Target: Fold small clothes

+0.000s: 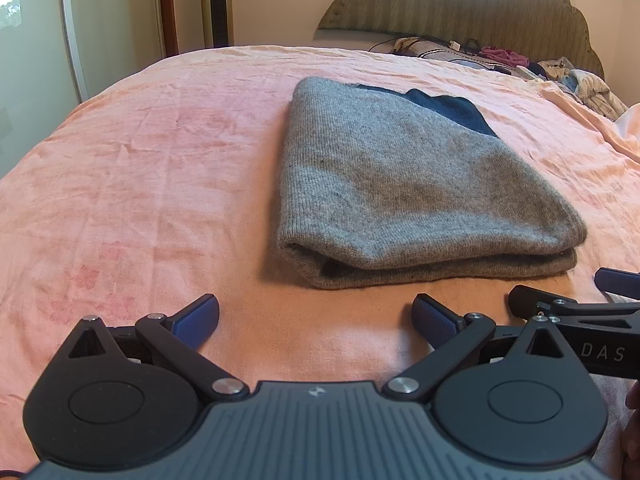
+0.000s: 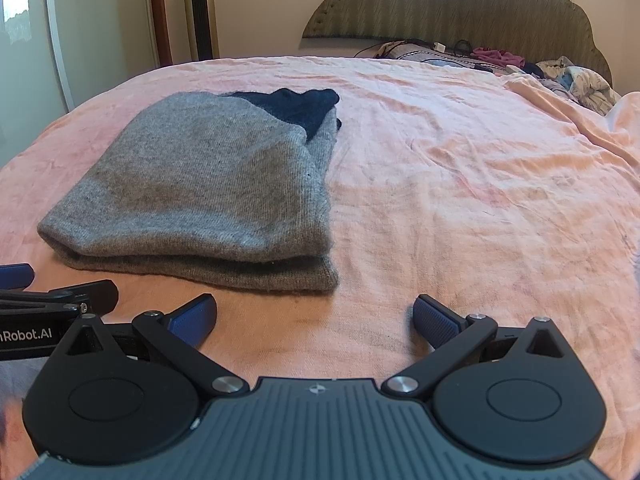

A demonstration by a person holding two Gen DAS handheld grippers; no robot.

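Partly hidden, 1 dark piece peeks behind 1 folded sweater; left tool and right tool both spread, empty.

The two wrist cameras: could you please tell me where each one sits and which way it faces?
Left wrist: sits behind the open left claw, low over the pink bedsheet, facing the headboard; the folded grey sweater lies ahead to the right, the right claw's tip at the right edge.
Right wrist: sits behind the open right claw, facing the same way; the sweater lies ahead to the left.
Shared: sweater, sheet, headboard, clothes pile.
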